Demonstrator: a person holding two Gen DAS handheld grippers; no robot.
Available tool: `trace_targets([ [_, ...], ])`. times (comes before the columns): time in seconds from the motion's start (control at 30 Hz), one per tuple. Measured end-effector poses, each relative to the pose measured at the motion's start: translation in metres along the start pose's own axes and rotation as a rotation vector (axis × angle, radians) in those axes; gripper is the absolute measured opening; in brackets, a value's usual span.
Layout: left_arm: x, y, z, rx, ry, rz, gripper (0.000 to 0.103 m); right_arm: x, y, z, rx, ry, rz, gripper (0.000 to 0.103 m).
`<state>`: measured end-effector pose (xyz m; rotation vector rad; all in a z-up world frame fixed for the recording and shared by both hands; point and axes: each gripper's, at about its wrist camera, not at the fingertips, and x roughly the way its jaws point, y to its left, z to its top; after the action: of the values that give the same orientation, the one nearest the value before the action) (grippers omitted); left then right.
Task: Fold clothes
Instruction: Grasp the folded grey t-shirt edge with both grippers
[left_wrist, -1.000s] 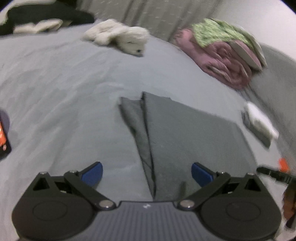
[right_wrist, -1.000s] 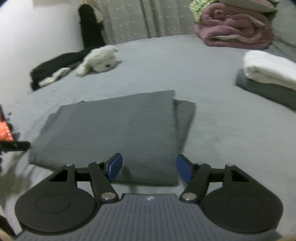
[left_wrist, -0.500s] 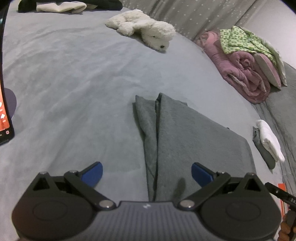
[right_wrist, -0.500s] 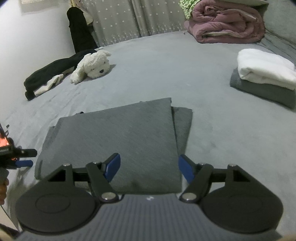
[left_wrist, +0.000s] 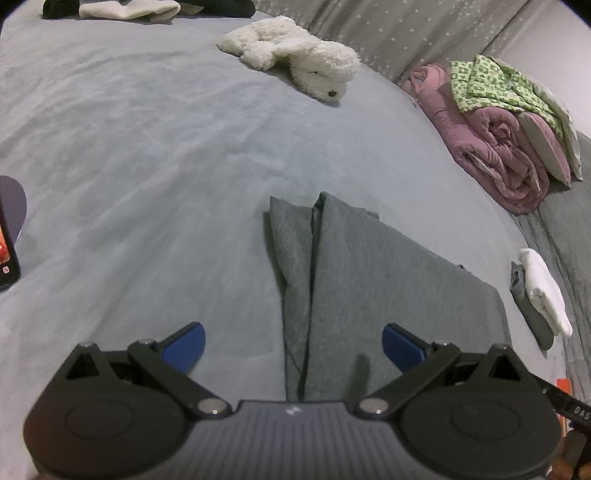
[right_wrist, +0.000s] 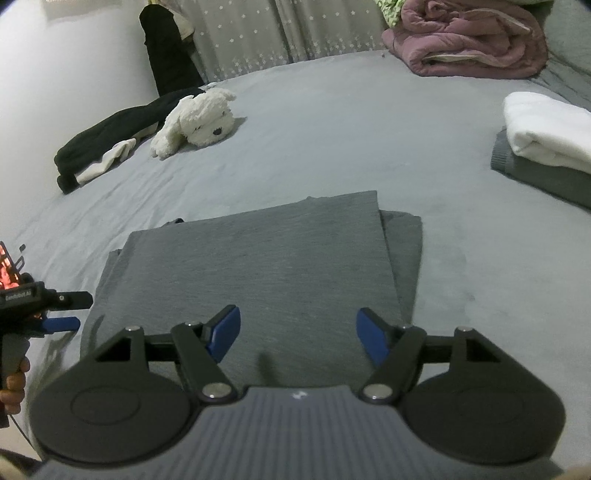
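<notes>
Here both grippers' fingers (left_wrist: 183, 347) (right_wrist: 223, 334) gape, empty, over the folded grey garment (right_wrist: 258, 266).

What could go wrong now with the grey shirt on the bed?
1. The grey shirt is folded unevenly: a lower layer sticks out past the top edge, so another fold may come out crooked.
2. Both the left gripper and the right gripper are open and hold nothing; a grab at one layer only could pull the fold apart.
3. The soft bed sheet might get pinched together with the shirt.
</notes>
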<state>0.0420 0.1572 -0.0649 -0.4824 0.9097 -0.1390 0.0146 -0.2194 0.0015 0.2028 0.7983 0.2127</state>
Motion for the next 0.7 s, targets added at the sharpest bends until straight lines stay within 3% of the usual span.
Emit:
trace_targets([
  [0.23, 0.004, 0.011, 0.011, -0.055, -0.013, -0.074, 0.095, 0.008, -0.002, 0.007, 0.052, 0.004, 0.016, 0.073],
  [0.47, 0.015, 0.033, 0.019, -0.226, 0.016, -0.225, 0.077, 0.016, 0.004, 0.015, 0.082, 0.006, 0.054, 0.073],
  [0.63, 0.024, 0.037, 0.019, -0.292, 0.018, -0.282, 0.073, 0.024, 0.011, 0.018, 0.1, 0.014, 0.076, 0.073],
  [0.7, 0.029, 0.037, 0.018, -0.311, 0.019, -0.307, 0.067, 0.028, 0.013, 0.019, 0.116, 0.012, 0.086, 0.073],
])
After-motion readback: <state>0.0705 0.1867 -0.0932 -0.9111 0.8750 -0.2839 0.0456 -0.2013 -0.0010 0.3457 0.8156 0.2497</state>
